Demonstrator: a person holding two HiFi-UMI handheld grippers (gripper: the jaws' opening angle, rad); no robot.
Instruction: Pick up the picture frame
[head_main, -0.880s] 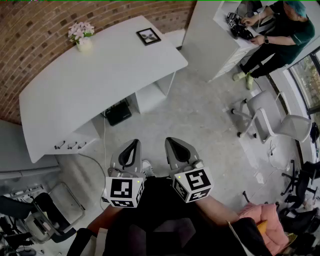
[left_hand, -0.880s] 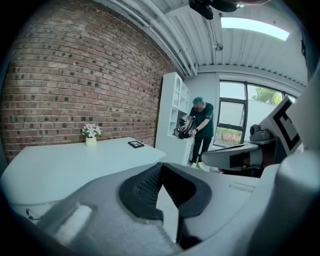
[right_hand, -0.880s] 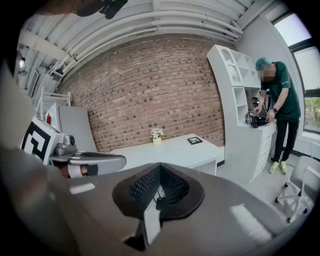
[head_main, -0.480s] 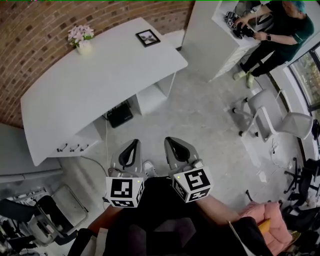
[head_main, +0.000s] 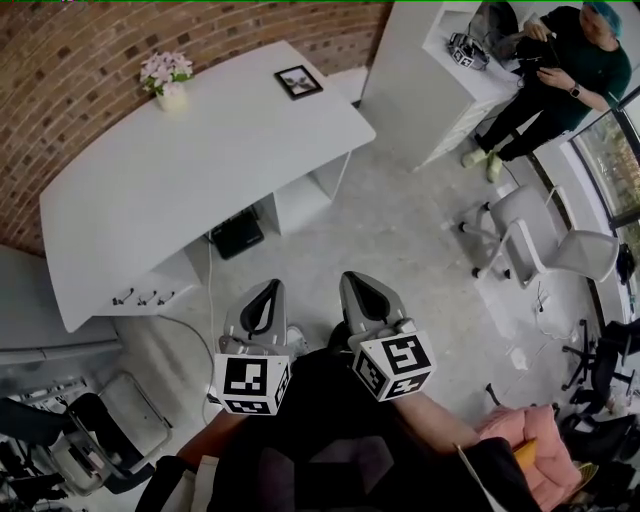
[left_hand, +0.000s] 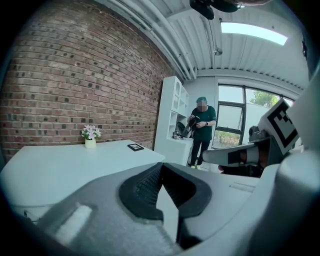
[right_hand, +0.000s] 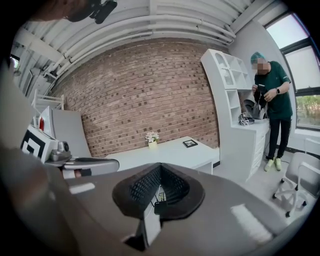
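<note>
The picture frame (head_main: 298, 82), small with a black border, lies flat near the far right corner of the white table (head_main: 180, 170). It shows small in the left gripper view (left_hand: 135, 147) and in the right gripper view (right_hand: 190, 143). My left gripper (head_main: 268, 286) and right gripper (head_main: 353, 276) hang side by side over the floor, well short of the table. Both point toward the table and tilt slightly down. The left gripper (left_hand: 159, 166) has its jaws together with nothing between them. The right gripper (right_hand: 160, 167) looks the same, shut and empty.
A vase of pale flowers (head_main: 166, 78) stands at the table's back by the brick wall. A black box (head_main: 237, 228) sits under the table. A white shelf unit (head_main: 415, 75) stands to the right with a person (head_main: 560, 75) at it. White chairs (head_main: 545, 240) stand further right.
My right gripper has shifted slightly to the right; the left has stayed put. The person at the shelf unit has straightened up and lifted both hands.
</note>
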